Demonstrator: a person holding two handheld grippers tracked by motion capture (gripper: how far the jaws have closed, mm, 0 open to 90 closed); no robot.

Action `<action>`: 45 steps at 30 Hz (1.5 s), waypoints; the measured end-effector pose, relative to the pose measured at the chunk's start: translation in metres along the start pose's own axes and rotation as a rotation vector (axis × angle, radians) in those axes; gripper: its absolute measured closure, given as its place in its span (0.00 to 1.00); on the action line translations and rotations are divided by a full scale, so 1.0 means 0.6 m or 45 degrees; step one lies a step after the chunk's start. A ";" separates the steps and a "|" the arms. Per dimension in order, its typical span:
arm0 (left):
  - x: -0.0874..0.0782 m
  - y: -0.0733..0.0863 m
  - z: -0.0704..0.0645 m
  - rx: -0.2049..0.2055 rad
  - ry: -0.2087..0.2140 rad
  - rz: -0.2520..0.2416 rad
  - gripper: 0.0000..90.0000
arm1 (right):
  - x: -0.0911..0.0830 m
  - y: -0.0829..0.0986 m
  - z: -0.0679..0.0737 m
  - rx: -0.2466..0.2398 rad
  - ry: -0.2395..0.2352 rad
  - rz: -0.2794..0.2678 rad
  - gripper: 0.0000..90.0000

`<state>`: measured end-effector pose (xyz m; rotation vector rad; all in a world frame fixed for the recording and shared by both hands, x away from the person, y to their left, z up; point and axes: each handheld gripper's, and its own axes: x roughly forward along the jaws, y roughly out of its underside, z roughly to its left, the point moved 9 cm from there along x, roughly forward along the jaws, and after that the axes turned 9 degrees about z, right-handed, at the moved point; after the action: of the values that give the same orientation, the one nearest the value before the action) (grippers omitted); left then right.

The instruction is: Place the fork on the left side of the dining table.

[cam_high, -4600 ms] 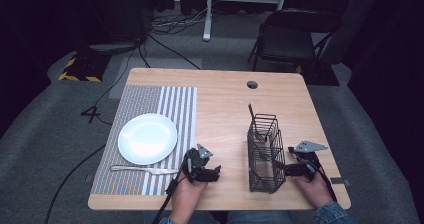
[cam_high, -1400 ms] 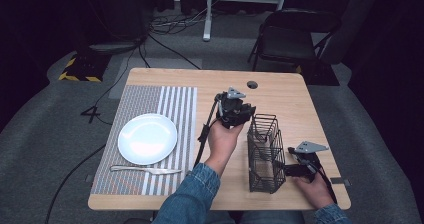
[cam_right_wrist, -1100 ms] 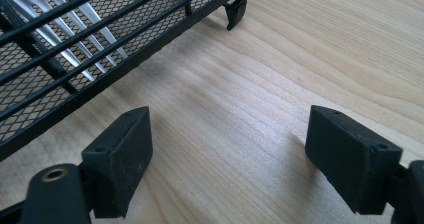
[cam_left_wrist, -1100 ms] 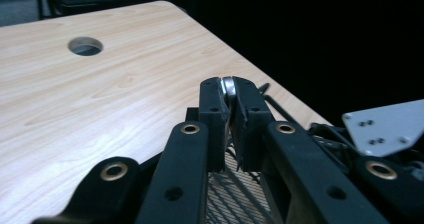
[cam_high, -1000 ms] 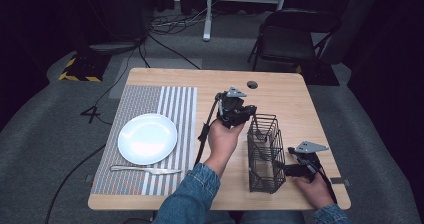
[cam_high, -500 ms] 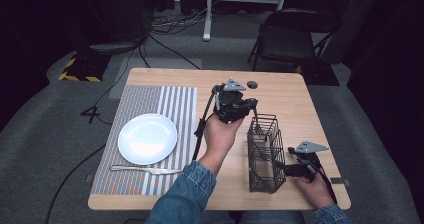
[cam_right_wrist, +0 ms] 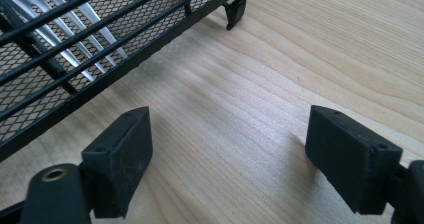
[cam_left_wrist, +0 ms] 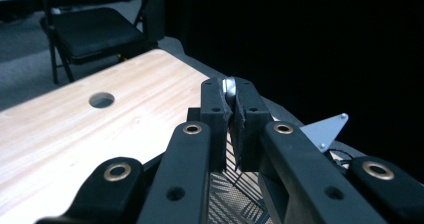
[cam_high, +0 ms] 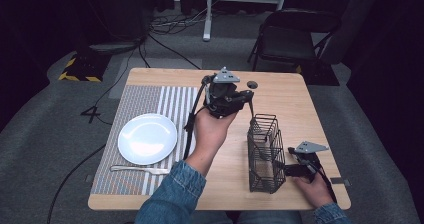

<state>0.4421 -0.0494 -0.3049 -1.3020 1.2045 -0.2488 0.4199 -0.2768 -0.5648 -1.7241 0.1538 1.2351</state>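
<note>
Placemat (cam_high: 150, 114), striped grey and white, covers the left part of the wooden table (cam_high: 295, 109); on it sit 1 white plate (cam_high: 147, 138) and, just below the plate, 1 fork (cam_high: 140, 169) lying flat. To the right of that, the person's left forearm in a denim sleeve (cam_high: 172, 194) rises steeply from the near edge, wrist cocked back, hand (cam_high: 212, 129) wrapped under the left gripper (cam_high: 248, 100), which is held up off the table near its far middle, above the far end of the wire basket. Its cable drops down along the mat's right edge. From the left gripper view, the 2 jaws are pressed nearly together on a thin piece of shiny metal (cam_left_wrist: 230, 88), only its rounded tip peeking out above the pads; I cannot tell what utensil it is. The black wire basket (cam_high: 265, 154) stands upright on the bare wood to the right of the arm, with silver fork tines (cam_right_wrist: 65, 21) visible through its mesh in the right gripper view. Farthest right, the right hand (cam_high: 314, 189) rests low at the near corner, holding the right gripper (cam_high: 282, 170) level, pointing at the basket's side. Its jaws stand wide apart just above the tabletop, nothing between them, just short of the basket.
</note>
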 end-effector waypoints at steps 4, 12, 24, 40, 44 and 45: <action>-0.016 -0.005 0.008 -0.005 -0.020 -0.014 0.95 | 0.000 0.000 0.000 0.000 0.000 0.000 0.21; -0.055 -0.002 0.056 -0.070 -0.079 -0.053 0.95 | 0.000 0.000 0.000 0.001 0.000 0.000 0.21; -0.114 0.019 0.135 -0.158 -0.210 -0.093 0.95 | 0.000 0.000 0.000 0.001 0.000 0.000 0.21; -0.190 0.070 0.238 -0.188 -0.368 -0.108 0.95 | 0.000 0.000 0.000 0.010 0.010 0.000 0.21; -0.202 0.081 0.259 -0.220 -0.384 -0.111 0.95 | 0.000 0.000 0.000 0.013 0.013 0.000 0.21; -0.205 0.084 0.264 -0.229 -0.384 -0.115 0.95 | 0.000 0.000 0.000 0.014 0.013 0.001 0.21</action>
<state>0.4902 0.1518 -0.3114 -1.4926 0.9287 -0.0059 0.4202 -0.2766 -0.5649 -1.7207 0.1668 1.2240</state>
